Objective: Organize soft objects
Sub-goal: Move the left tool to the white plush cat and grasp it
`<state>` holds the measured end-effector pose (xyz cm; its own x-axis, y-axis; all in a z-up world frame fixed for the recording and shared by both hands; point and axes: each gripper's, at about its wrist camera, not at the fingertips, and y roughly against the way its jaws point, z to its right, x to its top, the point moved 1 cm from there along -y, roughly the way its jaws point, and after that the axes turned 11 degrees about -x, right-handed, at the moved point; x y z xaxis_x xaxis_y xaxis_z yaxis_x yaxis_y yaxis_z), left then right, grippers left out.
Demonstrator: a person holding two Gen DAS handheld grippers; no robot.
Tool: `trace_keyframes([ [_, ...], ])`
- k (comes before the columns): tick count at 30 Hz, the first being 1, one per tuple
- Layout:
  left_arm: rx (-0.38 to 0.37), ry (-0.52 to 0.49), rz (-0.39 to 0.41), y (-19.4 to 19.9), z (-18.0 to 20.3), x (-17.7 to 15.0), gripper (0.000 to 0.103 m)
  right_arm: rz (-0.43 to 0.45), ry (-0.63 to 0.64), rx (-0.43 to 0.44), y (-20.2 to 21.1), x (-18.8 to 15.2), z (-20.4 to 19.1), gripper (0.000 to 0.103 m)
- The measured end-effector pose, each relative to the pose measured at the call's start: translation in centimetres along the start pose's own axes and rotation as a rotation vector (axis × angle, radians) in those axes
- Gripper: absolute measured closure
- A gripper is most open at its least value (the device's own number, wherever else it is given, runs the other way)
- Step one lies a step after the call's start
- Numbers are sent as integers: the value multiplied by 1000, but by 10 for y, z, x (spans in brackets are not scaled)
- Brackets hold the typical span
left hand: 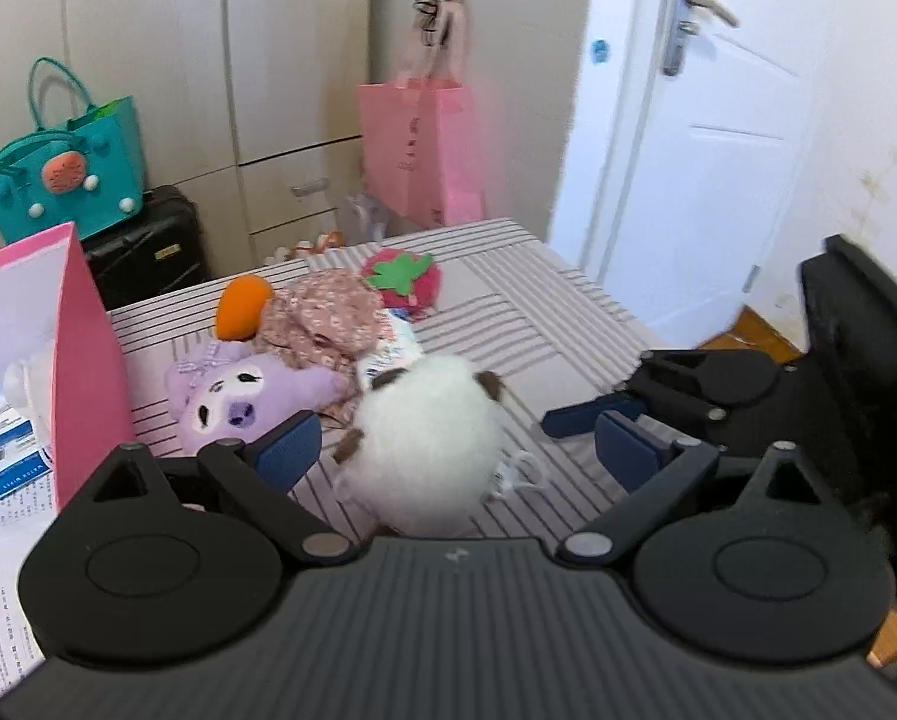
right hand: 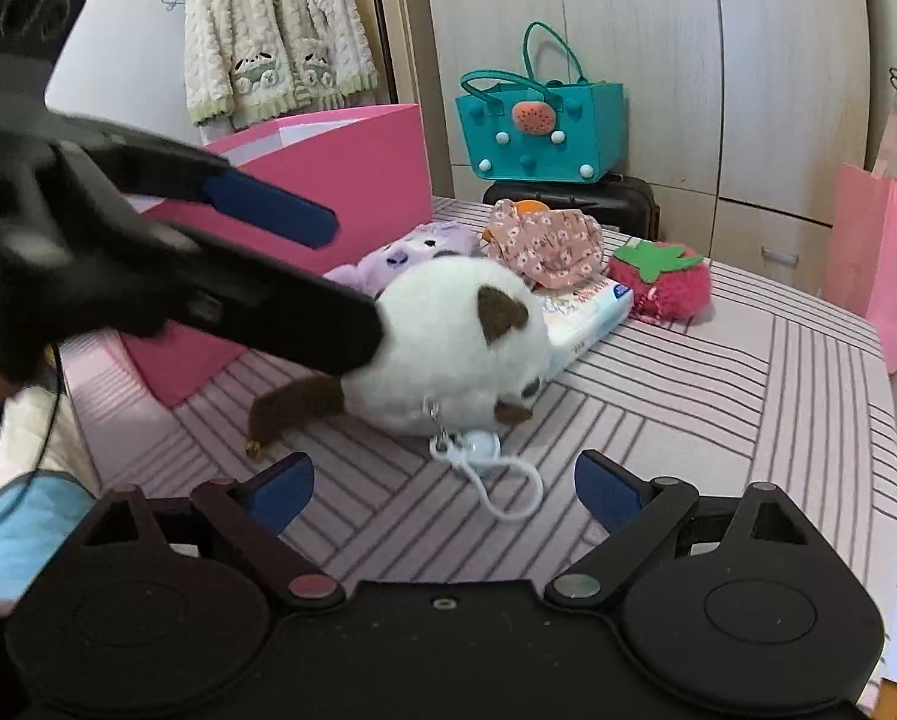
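Note:
A white round plush with brown ears (left hand: 427, 450) (right hand: 448, 348) lies on the striped table. My left gripper (left hand: 454, 450) is open, its blue pads on either side of the plush; the right wrist view shows it (right hand: 304, 276) from the left, its lower finger against the plush. My right gripper (right hand: 442, 489) is open and empty just in front of the plush's white keyring cord (right hand: 496, 480); it also shows in the left wrist view (left hand: 592, 414). Behind lie a purple plush (left hand: 238, 402), an orange plush (left hand: 244, 306), floral cloth (left hand: 322, 324) and a strawberry plush (left hand: 403, 279).
A pink open box (left hand: 82, 360) (right hand: 340, 180) stands at the table's left. A tissue pack (right hand: 586, 312) lies behind the white plush. A teal bag (right hand: 538, 126) sits on a black suitcase (left hand: 142, 252). A pink paper bag (left hand: 424, 150) hangs by the wardrobe. A white door (left hand: 700, 120) is at right.

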<state>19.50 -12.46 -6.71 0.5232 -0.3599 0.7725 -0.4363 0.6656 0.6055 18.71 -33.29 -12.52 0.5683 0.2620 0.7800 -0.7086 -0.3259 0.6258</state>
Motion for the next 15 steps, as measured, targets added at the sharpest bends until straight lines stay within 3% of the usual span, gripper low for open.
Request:
trace_keyframes([
  [3,14,25,-5,-12,-6,-1,11,3,-17,-3,-8,5,-1,7],
  [7,-47,124,-19,-22,-19,-4,21,-6,-48,9,-18,8,-2,12],
  [11,-72,191,1,-25,-30,-9,22,-9,-57,17,-25,9,-7,15],
  [15,-82,246,22,-24,-37,-14,30,10,-66,31,-25,10,-12,16],
])
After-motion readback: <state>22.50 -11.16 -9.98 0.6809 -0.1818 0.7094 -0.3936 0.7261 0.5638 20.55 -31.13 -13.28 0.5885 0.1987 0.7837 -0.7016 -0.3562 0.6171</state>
